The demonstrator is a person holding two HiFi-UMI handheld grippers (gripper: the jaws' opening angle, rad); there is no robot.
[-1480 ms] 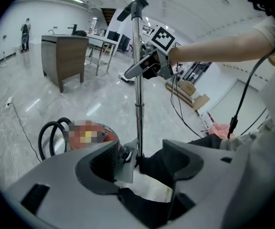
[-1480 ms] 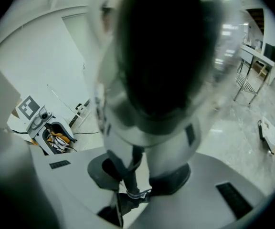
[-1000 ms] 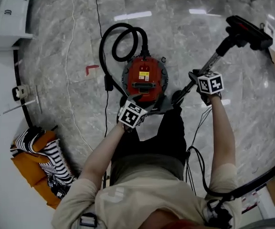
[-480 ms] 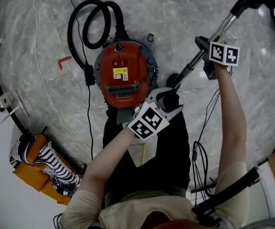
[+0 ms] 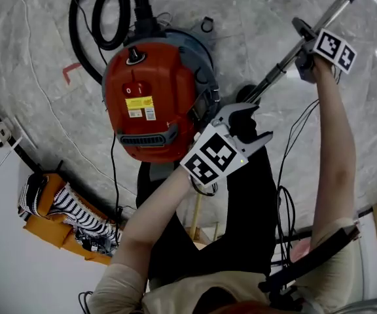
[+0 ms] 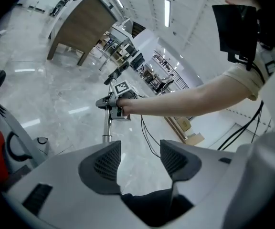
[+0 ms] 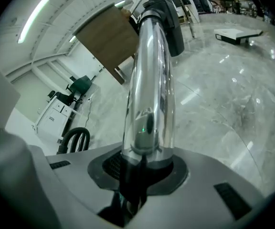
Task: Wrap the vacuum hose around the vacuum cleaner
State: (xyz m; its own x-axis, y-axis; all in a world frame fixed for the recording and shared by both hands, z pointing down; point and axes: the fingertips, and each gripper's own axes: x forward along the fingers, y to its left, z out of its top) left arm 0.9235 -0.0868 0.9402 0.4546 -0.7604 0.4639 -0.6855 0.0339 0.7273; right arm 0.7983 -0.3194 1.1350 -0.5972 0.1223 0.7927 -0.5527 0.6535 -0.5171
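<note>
The red vacuum cleaner [image 5: 152, 97] stands on the marble floor, its black hose [image 5: 103, 12] looped behind it at top left. A chrome wand [image 5: 277, 77] slants up to the right from a black handle end [image 5: 246, 95]. My right gripper [image 5: 304, 39] is shut on the wand; in the right gripper view the wand [image 7: 149, 89] rises straight out of the jaws [image 7: 144, 168]. My left gripper [image 5: 251, 126] hangs open just right of the vacuum, below the wand's lower end; its jaws have just closed a little. Nothing lies between its pads [image 6: 106, 163].
An orange and striped bundle [image 5: 57, 214] lies at lower left. Thin cables [image 5: 287, 195] trail on the floor by the person's legs. A red tape mark [image 5: 71, 70] is left of the vacuum. A wooden table [image 6: 80, 27] and a white cabinet [image 7: 56, 118] stand farther off.
The view has sunk closer to the vacuum. My left gripper has moved right, away from the vacuum's front toward the wand's lower end. My right gripper stays shut on the wand.
</note>
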